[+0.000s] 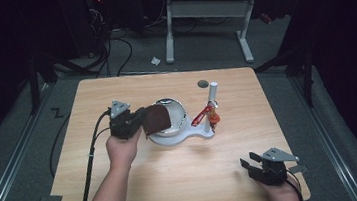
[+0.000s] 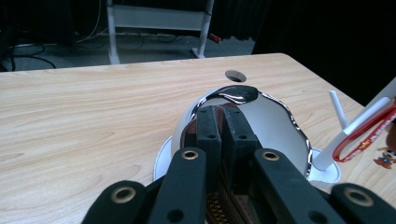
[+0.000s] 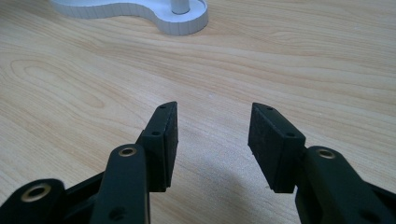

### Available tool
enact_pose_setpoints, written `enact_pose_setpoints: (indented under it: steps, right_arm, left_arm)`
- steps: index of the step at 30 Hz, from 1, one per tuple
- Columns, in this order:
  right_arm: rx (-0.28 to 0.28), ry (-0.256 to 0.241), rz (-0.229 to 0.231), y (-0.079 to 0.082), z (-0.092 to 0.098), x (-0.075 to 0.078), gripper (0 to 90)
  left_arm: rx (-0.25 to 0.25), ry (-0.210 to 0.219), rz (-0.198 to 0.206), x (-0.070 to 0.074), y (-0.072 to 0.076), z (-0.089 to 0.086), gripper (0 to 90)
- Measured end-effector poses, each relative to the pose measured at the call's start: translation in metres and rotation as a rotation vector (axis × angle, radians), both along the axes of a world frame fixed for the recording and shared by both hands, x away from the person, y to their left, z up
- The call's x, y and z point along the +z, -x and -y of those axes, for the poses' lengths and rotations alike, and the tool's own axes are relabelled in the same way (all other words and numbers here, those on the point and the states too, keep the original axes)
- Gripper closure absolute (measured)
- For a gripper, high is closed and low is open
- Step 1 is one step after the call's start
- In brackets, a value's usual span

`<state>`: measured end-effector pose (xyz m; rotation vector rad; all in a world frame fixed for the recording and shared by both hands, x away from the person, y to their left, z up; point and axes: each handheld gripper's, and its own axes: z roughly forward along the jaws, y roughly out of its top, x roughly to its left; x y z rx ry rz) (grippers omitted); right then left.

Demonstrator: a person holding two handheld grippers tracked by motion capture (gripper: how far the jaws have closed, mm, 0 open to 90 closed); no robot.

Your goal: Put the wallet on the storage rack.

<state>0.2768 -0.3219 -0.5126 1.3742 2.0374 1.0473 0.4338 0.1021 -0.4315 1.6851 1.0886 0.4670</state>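
My left gripper (image 1: 143,120) is shut on a brown leather pouch (image 1: 158,118) with a zip and holds it over the near rim of a white bowl (image 1: 178,111) with a chrome edge. In the left gripper view the closed jaws (image 2: 222,112) pinch the pouch (image 2: 224,205) in front of the bowl (image 2: 275,126). The bowl sits on a white base that also carries an upright white post (image 1: 212,94), with a red strap and charm (image 1: 207,115) hanging from it. My right gripper (image 1: 249,161) rests open and empty near the table's front right corner (image 3: 212,121).
The wooden table (image 1: 175,181) has a round cable hole (image 1: 203,83) behind the post. The white base (image 3: 177,21) lies well ahead of the right gripper. A white desk frame (image 1: 205,12) and cables stand on the floor beyond the table.
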Motion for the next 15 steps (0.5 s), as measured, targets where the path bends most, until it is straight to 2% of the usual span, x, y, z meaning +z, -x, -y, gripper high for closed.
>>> enact_pose_setpoints:
  steps: [8,15]
  right_arm:
    - [0.002,-0.004,-0.003,0.0,0.001,-0.001,52.8]
    - [0.001,-0.009,-0.007,-0.001,0.002,-0.001,52.8]
  left_arm:
    - [0.012,-0.004,-0.011,-0.003,-0.018,0.012,86.2]
    - [0.001,-0.024,-0.013,-0.008,-0.021,0.024,85.1]
